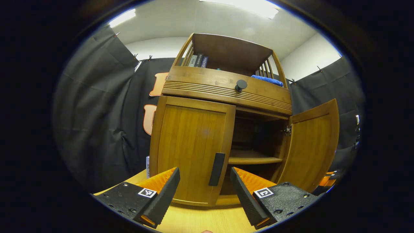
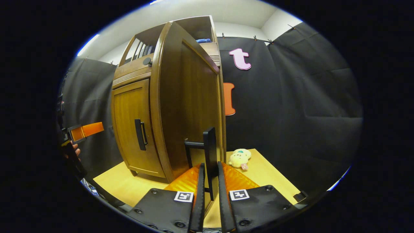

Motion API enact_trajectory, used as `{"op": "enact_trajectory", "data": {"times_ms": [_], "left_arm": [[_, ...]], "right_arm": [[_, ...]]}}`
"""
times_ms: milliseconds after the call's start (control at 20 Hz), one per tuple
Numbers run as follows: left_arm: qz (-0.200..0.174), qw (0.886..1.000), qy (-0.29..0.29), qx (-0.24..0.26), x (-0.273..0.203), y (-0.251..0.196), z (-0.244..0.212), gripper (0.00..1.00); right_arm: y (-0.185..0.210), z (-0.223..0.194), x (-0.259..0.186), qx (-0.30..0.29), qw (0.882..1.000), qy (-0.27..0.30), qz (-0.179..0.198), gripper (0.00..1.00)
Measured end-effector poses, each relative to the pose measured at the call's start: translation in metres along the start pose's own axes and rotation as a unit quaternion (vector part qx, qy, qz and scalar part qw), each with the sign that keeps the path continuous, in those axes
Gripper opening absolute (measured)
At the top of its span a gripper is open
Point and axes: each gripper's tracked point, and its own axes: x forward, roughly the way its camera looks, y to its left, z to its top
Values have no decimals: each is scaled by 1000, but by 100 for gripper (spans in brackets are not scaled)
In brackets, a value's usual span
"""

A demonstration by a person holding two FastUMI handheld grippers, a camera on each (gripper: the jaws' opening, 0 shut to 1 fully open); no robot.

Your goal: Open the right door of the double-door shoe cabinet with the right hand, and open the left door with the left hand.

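While the right door [image 1: 312, 145] of the shoe cabinet [image 1: 226, 94] stands swung wide open, the left door [image 1: 190, 149] sits closed flush in its frame. Right gripper [image 2: 209, 176] has its jaws clamped on the right door's handle [image 2: 209, 152], both fingers pressing the vertical dark bar from either side, gripper low near the tabletop [image 2: 268, 174]. In the right gripper view the open door is seen edge-on, close to the camera, with the left door behind it and its own handle [image 2: 140, 134] untouched. Left gripper [image 1: 205, 191] hangs in front of the left door, jaws spread wide, nothing between them; the left door's handle [image 1: 217, 169] sits in the gap between the two fingers but farther off, no contact. That same gripper appears at the far left edge of the right gripper view [image 2: 84, 131], with a bit of a hand [image 2: 76, 151] under it, well clear of the cabinet. Cabinet stands on the light wood tabletop. Open side shows a bare inner shelf [image 1: 252, 159] and a hinge [image 1: 288, 130] on the right door. Above the doors: ribbed drawer front with a round dark knob [image 1: 241, 84]. Top shelf holds a few books [image 1: 198, 60] at left and a blue cloth [image 1: 267, 80] at right. A small plush toy [image 2: 239, 158] lies on the tabletop right of the cabinet, near the black cloth wall [image 2: 291, 106].
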Motion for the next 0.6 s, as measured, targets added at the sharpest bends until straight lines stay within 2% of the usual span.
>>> {"op": "enact_trajectory", "data": {"times_ms": [50,100,150,250,450,500,550,600], "left_arm": [[-1,1000,0,0,0,0,0,91],[0,1000,0,0,0,0,0,91],[1,1000,-1,-1,0,0,0,91],[3,1000,-2,-4,-1,1,0,91],[7,1000,0,-3,-2,4,-2,91],[7,1000,-1,-3,-4,5,-1,91],[10,1000,-2,-3,-5,7,0,91],[13,1000,-3,-2,-6,8,0,91]], "right_arm": [[-3,0,2,1,1000,0,-6,26],[-12,-1,2,3,1000,-2,-14,16],[-25,-1,1,7,1000,-1,-22,16],[-46,4,-6,16,999,-4,-27,27],[-53,3,-3,2,1000,-6,-16,27],[-61,4,-3,2,1000,-5,-13,32],[-70,4,-3,7,1000,-2,-8,27],[-76,4,-2,12,1000,-1,-1,27]]}}
